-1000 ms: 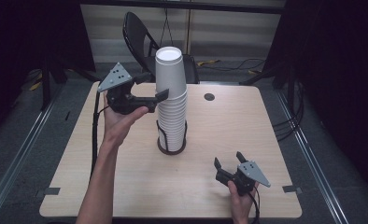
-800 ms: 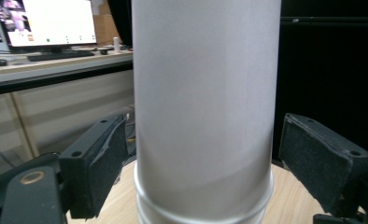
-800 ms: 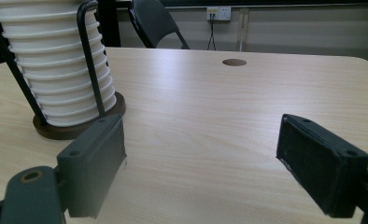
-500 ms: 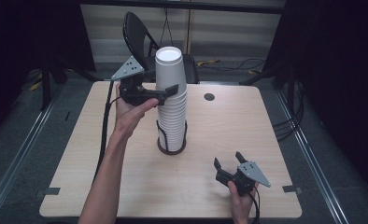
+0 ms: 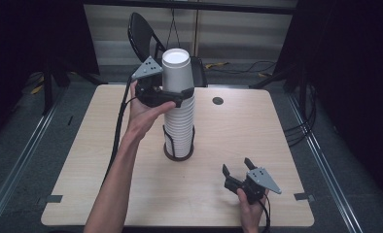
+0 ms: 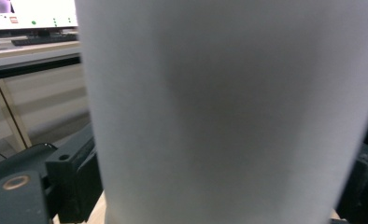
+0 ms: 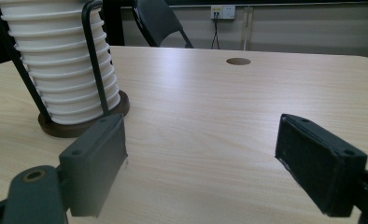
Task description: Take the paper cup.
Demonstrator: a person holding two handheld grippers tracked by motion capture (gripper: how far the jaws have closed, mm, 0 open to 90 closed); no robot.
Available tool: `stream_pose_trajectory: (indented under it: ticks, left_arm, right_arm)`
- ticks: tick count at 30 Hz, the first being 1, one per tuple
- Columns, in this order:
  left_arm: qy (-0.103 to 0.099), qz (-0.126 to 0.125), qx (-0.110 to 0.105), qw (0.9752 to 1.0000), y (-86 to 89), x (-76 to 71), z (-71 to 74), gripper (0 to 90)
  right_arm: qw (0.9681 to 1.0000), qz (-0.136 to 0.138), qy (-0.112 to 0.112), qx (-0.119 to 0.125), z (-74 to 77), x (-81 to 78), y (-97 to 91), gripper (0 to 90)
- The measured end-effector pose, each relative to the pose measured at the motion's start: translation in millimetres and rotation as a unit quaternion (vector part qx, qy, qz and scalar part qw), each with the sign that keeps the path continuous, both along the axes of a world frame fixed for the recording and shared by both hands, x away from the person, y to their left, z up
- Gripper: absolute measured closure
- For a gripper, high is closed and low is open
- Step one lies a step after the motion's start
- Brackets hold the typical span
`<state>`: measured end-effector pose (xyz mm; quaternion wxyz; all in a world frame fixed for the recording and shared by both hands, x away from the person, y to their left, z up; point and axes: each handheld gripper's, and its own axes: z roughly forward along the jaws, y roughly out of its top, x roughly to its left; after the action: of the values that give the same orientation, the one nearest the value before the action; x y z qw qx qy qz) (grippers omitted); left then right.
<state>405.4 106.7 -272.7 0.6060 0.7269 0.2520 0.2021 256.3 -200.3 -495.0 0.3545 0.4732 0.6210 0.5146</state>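
Cups: left gripper [image 5: 172,92] has slid in sideways from the stack's left and is now right up against the top cup [image 5: 176,73]. A second ago it sat clear of the stack with its jaws near shut; they've just been opening on the way in and now straddle the cup's wall. In the left gripper view that white wall [image 6: 229,112] sits between the jaws, one dark jaw at each side; I can't tell whether the pads touch it, and it doesn't read as a clamp. So: jaws partly open around the cup, nothing gripped.

Cup stack [image 5: 179,121] stands upright in its wire holder [image 5: 179,151] at mid-table [image 5: 277,126], unmoved across the three high views.

Right gripper [image 5: 239,171] is parked on the near right of the table, well away from the stack, same spot as before, jaws wide apart and empty; its own view has bare wood between them.

My read: approach is done and closing on the top cup comes next, then lifting it off. Risk is pulling two nested cups at once.
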Motion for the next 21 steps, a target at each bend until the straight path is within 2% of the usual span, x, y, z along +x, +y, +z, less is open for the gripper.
stream_pose_trajectory:
  ticks: [2, 8, 17, 21]
  left_arm:
    - [0.002, -0.003, -0.004, 1.0000, -1.4, 1.8, -1.8, 9.4]
    - [-0.006, -0.001, 0.007, 1.0000, -2.7, 1.5, -1.7, 10.2]
    - [-0.001, 0.001, 0.012, 0.9999, -2.2, 1.1, 0.5, 11.4]
    - [-0.001, -0.002, 0.008, 1.0000, -2.0, 1.6, 0.0, 11.3]
  right_arm:
    - [1.0000, 0.000, 0.000, 0.000, 0.0, 0.0, 0.0, 15.8]
    - [1.0000, 0.004, 0.006, -0.001, 0.1, 1.4, -0.1, 15.8]
    - [1.0000, 0.004, 0.007, 0.000, 0.2, 1.7, -0.3, 15.8]
    - [1.0000, 0.004, 0.008, 0.000, 0.2, 1.7, -0.3, 15.8]
